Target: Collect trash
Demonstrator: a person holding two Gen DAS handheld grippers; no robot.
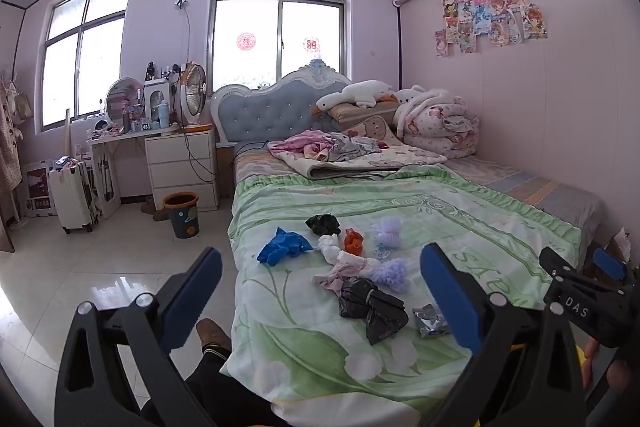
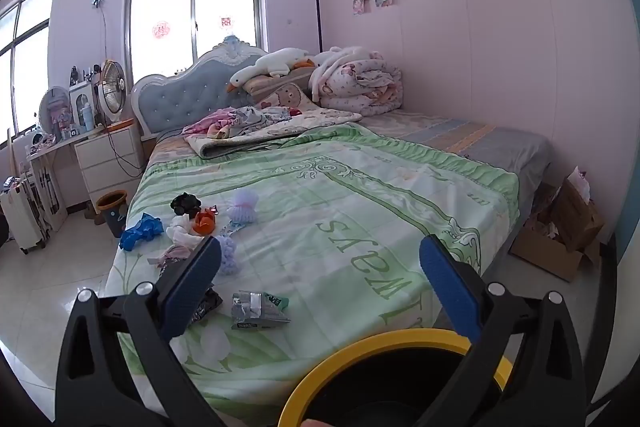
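Left wrist view: left tongs (image 1: 320,291) held level above the near end of the bed (image 1: 500,227), jaws spread wide, nothing between them. Trash lies scattered on the green bedspread beyond the tips: blue glove (image 1: 282,246) far left, black bag (image 1: 372,307) near centre, silver wrapper (image 1: 431,321) just right of it, orange scrap (image 1: 353,241), black wad (image 1: 323,223) furthest, two lilac mesh puffs (image 1: 390,273), pale cloth bits (image 1: 340,259) between. Right tongs (image 1: 592,291) enter at the right edge, apart from the trash. Orange-rimmed bin (image 1: 182,214) stands on the floor left of the bed.

Right wrist view: right tongs (image 2: 320,291) also level, pointing along the bed, jaws wide, empty. Silver wrapper (image 2: 258,310) lies on the bedspread between the fingers, untouched. A yellow-rimmed black container (image 2: 384,341) sits close under the tongs. Other trash clusters far left; cardboard box (image 2: 560,235) on the floor at right.
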